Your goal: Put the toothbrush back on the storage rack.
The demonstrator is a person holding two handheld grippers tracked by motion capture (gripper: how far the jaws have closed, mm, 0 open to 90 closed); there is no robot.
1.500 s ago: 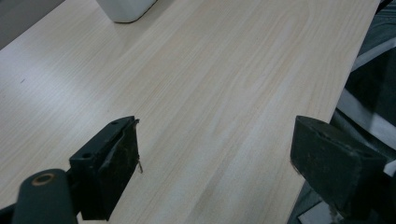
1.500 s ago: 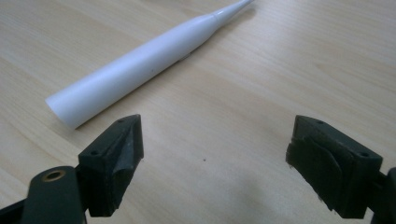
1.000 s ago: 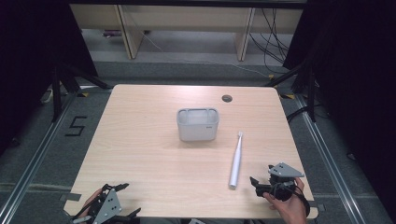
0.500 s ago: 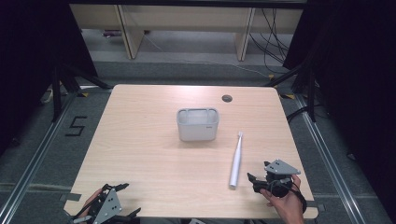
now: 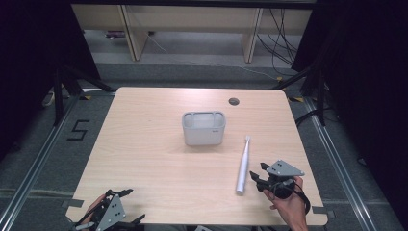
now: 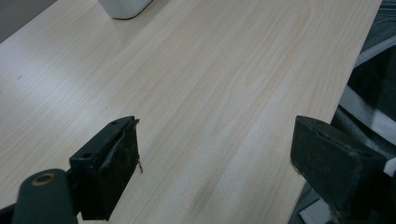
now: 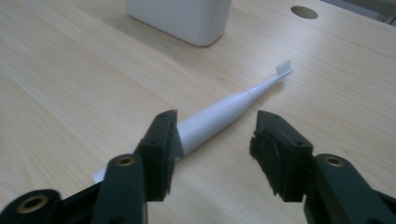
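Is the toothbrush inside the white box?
No, the toothbrush lies flat on the table, beside the white box and apart from it.

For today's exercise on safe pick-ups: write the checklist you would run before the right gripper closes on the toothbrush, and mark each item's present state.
1. Toothbrush lies flat on the table, unobstructed: ok.
2. Right gripper jaws, just closing, not yet pressing on the handle: ok.
3. Handle centred between the jaws: not ok, it passes behind the left jaw.
4. White container clear of the approach: ok.
5. Left gripper open and apart: ok.
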